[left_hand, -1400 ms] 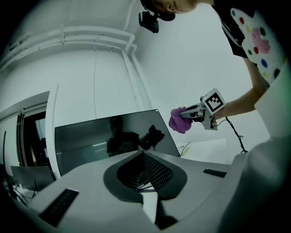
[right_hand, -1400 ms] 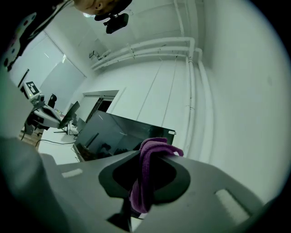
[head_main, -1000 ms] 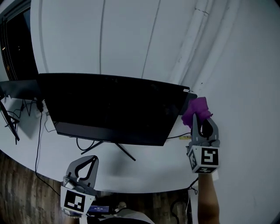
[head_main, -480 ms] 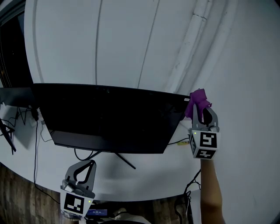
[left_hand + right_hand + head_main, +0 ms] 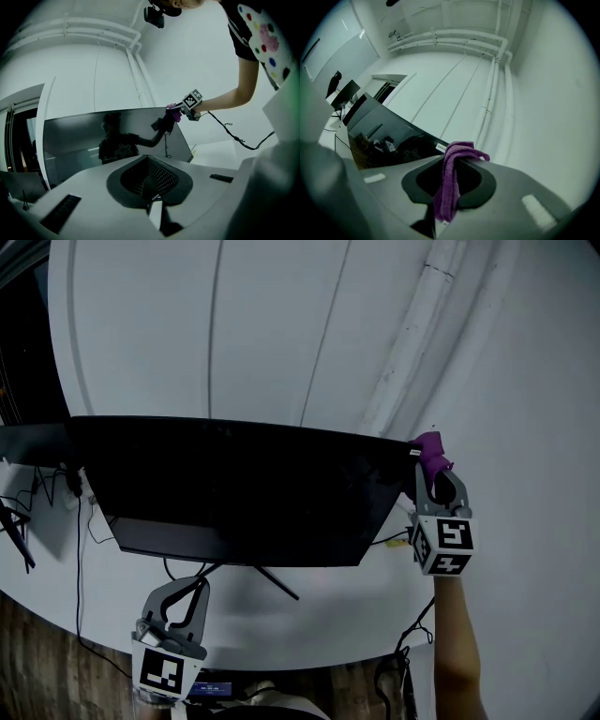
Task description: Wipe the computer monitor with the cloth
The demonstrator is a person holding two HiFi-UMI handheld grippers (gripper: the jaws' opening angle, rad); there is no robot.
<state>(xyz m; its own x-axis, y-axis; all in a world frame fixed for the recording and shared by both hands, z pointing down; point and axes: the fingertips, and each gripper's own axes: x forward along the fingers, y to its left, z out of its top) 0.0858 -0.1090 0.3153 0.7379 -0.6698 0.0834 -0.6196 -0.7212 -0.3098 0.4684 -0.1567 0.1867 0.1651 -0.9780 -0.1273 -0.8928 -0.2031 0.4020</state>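
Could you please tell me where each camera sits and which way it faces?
Head view: on the person's head, looking steeply down at the monitor and white table; shows the left gripper, the right gripper holding the purple cloth at the monitor's corner, and the right forearm.
Left gripper view: on the left gripper, looking up past its shut jaws at the monitor; shows the person's torso.
Right gripper view: on the right gripper, looking past the clamped cloth along the monitor.
Shared: all show the monitor.
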